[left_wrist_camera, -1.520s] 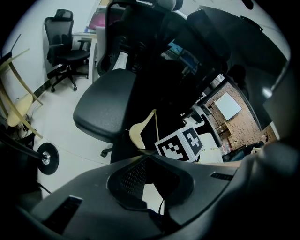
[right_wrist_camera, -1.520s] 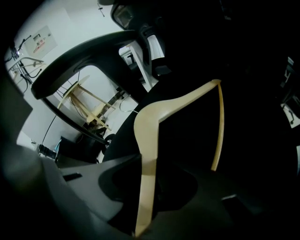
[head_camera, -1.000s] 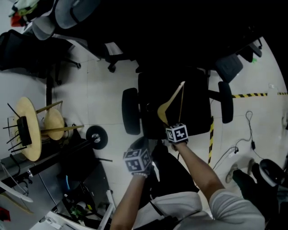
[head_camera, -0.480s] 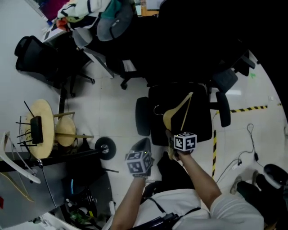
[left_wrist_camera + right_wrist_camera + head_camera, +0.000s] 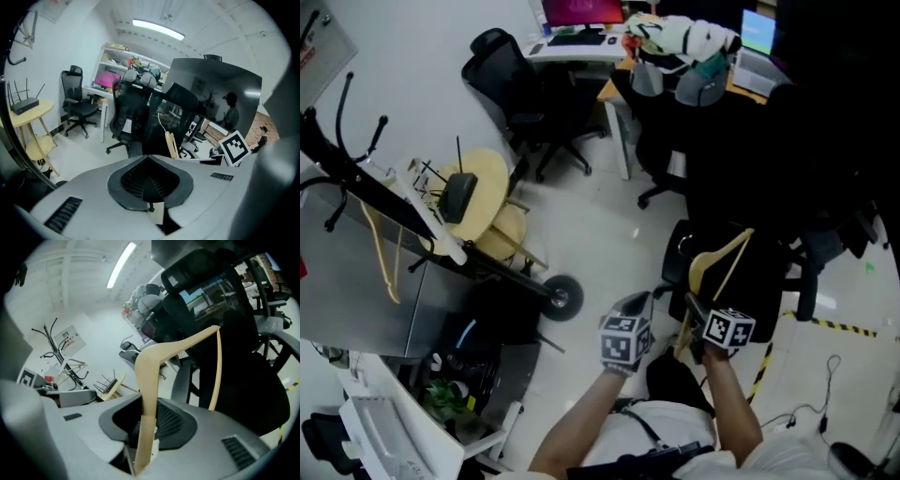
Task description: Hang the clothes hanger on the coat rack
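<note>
My right gripper (image 5: 697, 319) is shut on one end of a pale wooden clothes hanger (image 5: 718, 262), which rises in front of a black office chair. In the right gripper view the hanger (image 5: 157, 352) stands up from between the jaws, pads pressed on its arm. The black coat rack (image 5: 358, 183) leans across the left of the head view, with another wooden hanger (image 5: 386, 251) hanging from it. It also shows small and far off in the right gripper view, coat rack (image 5: 57, 352). My left gripper (image 5: 636, 306) is beside the right one, shut and holding nothing; left gripper (image 5: 149, 164).
A black office chair (image 5: 787, 258) stands behind the held hanger. A round wooden side table (image 5: 492, 178) with a router sits by the rack's base, next to a small wheel (image 5: 562, 295). Desks, a monitor (image 5: 581, 11) and more chairs lie at the back. Yellow-black tape (image 5: 842, 326) marks the floor.
Both grippers and the held hanger have lifted away from the chair seat. The head view has swung left and up, bringing the coat rack and its hanger into sight.
</note>
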